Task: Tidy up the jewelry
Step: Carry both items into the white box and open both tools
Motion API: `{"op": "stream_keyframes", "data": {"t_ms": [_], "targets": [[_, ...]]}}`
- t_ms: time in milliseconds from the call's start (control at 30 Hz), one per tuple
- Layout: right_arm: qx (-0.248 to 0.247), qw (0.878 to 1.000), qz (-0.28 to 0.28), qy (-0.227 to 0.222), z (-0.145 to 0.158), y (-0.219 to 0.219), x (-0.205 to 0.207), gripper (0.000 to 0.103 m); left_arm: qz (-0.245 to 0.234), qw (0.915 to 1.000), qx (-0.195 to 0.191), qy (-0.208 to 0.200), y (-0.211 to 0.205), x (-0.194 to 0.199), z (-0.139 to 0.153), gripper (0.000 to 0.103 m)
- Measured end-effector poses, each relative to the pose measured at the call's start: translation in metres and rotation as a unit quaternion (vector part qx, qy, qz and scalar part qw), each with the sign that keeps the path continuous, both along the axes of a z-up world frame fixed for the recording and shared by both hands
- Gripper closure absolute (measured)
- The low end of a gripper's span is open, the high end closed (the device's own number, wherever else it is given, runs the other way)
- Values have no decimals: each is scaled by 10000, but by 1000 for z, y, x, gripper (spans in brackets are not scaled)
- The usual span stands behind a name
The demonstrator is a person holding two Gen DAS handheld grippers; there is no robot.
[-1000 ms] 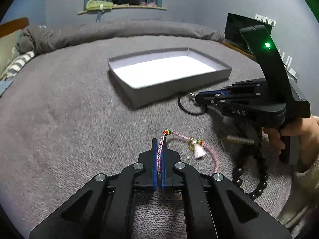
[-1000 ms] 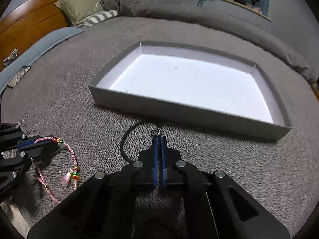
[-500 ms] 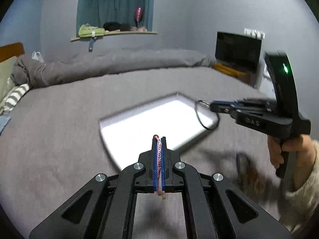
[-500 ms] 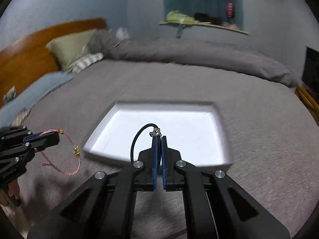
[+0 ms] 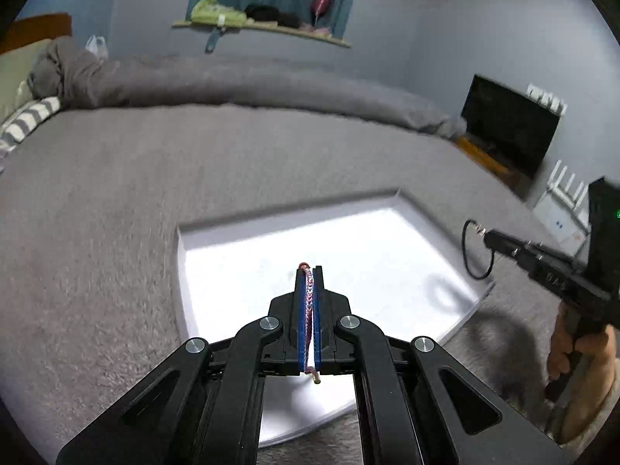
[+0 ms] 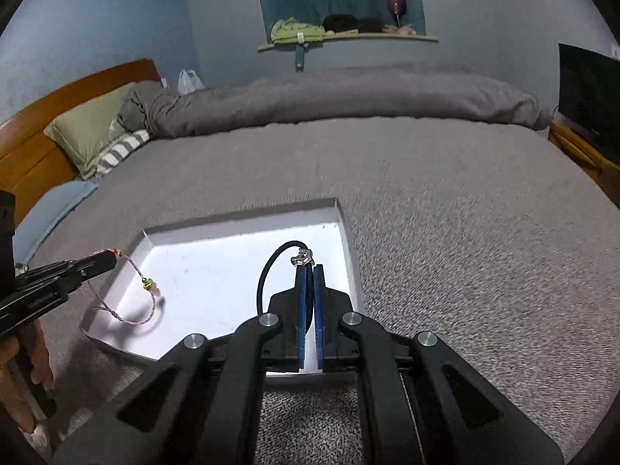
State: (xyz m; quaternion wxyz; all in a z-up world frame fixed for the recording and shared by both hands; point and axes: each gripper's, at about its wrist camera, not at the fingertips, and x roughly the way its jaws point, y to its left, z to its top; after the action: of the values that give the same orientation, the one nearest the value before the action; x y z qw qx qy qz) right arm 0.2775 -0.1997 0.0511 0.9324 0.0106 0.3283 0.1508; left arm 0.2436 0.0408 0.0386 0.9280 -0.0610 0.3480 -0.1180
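My left gripper (image 5: 309,271) is shut on a pink braided bracelet (image 5: 309,302), held above the near left part of the grey box (image 5: 182,240) with a white floor. In the right wrist view the bracelet (image 6: 149,306) dangles from the left gripper (image 6: 110,259) over the box's left corner, with coloured beads on it. My right gripper (image 6: 309,269) is shut on a black cord bracelet (image 6: 267,271) with a silver clasp, held above the box's right side (image 6: 350,263). In the left wrist view the black cord (image 5: 471,252) hangs from the right gripper (image 5: 490,237).
The box lies on a grey bed cover (image 6: 465,252). A rolled grey duvet (image 6: 348,97) and pillows (image 6: 89,131) lie at the far side. A wooden headboard (image 6: 46,116) is at the left, and a black screen (image 5: 507,124) at the right.
Both grippers have lifted their bracelets off the bed cover and carried them over the box. The views have risen and the box now lies beneath both grippers.
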Motion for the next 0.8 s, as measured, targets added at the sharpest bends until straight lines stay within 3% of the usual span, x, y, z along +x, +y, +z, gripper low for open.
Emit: {"op": "stream_keyframes", "data": {"t_ms": [367,800], "targets": [[-536,9972,-25,513,-24,10,4,99,182,9988,214,400,15,7,-24,100],[-479,9968,-102,637,-29,2,5,99,265,9976,370,526,17,10,-32,100]]}}
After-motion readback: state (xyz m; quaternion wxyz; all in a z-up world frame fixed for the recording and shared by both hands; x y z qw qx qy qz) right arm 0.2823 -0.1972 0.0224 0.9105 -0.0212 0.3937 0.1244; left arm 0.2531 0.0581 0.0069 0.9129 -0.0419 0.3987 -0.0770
